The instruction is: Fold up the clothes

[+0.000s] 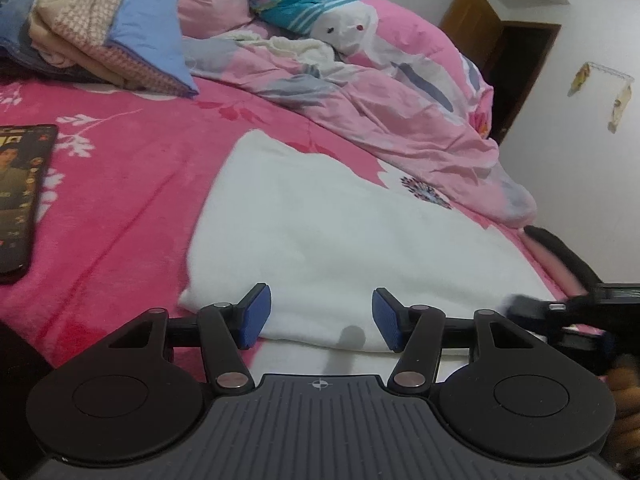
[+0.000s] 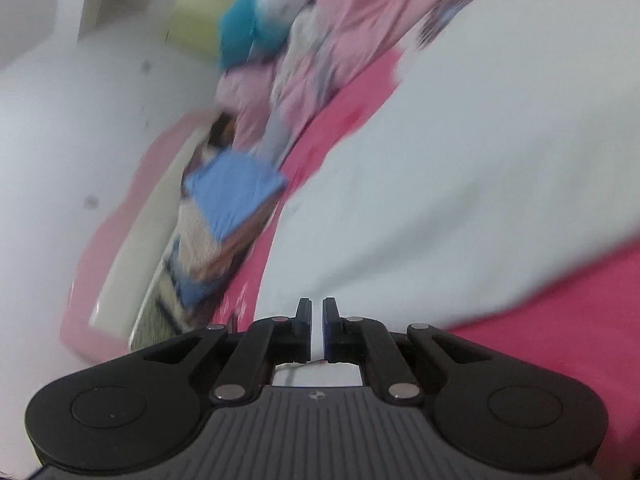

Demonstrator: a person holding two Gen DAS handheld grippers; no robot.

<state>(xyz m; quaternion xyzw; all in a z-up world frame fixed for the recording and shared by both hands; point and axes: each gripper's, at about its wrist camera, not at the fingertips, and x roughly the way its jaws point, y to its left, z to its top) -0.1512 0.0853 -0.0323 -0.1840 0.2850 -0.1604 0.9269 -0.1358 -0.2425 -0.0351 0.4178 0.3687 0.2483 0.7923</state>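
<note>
A white garment (image 1: 320, 232) lies folded flat on the pink floral blanket (image 1: 132, 184) of a bed, its near edge just beyond my left claw (image 1: 322, 318), whose blue pads (image 1: 256, 314) stand spread with nothing between them. My right claw (image 2: 317, 328) is pressed together; the blurred, tilted right wrist view shows no cloth caught between the fingers, only the white garment (image 2: 460, 184) spread ahead of it. In the left view the right claw (image 1: 536, 308) shows as a dark smear at the garment's right corner.

I judge the cloth soft, light and limp, a thick fleece-like weave that will sag and drape from any hold and will not slip easily in rubber pads. The near hem and the corners look the best places to pinch, with both layers taken together so the fold stays true.

A phone (image 1: 20, 200) lies to the left on the blanket, well apart from the garment. A stack of folded clothes (image 1: 108, 28) sits farther back, beside a rumpled pink duvet (image 1: 400, 92).
</note>
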